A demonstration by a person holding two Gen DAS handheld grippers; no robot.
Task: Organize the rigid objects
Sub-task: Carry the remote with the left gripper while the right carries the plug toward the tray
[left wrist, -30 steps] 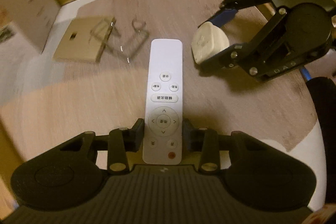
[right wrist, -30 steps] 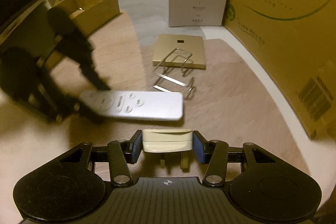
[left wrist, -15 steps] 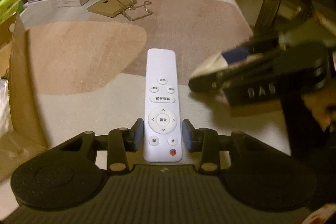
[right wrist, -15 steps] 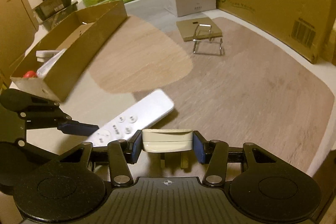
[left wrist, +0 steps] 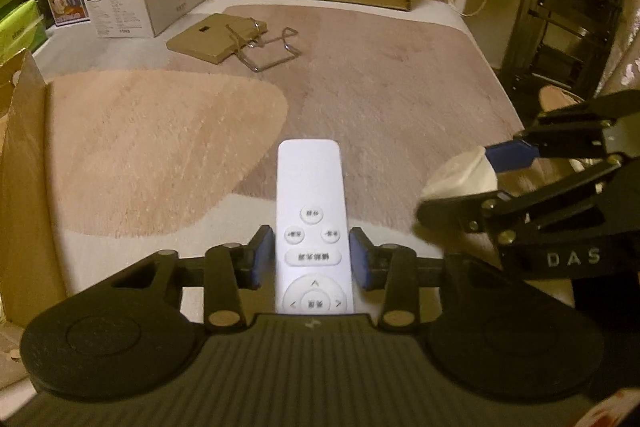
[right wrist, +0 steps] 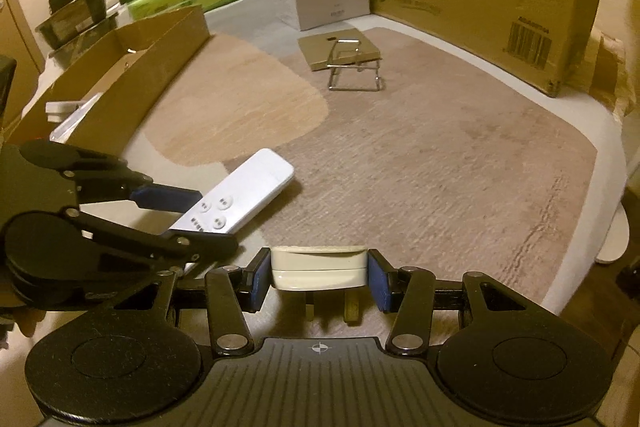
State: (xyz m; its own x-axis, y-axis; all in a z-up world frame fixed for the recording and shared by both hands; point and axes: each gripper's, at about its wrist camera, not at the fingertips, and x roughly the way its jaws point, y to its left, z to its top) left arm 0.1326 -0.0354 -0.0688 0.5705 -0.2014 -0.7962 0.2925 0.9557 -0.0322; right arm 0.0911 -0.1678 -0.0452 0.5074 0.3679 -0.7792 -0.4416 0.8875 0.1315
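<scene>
A beige rug (right wrist: pixel 420 163) covers the floor, cardboard boxes along the top of both views. The left gripper (left wrist: pixel 312 259) sits low in the centre of its view; its jaws are closing on a white remote (left wrist: pixel 311 211) already pinched between the pads. The right gripper (right wrist: pixel 319 273) – bottom centre of its view – is clamped partway open on a cream plug (right wrist: pixel 319 268). A wire stand (right wrist: pixel 354 69) lies upper centre.

Right tool (right wrist: pixel 318 277) grips a cream plug (right wrist: pixel 319 268) above the rug (right wrist: pixel 420 167).
</scene>
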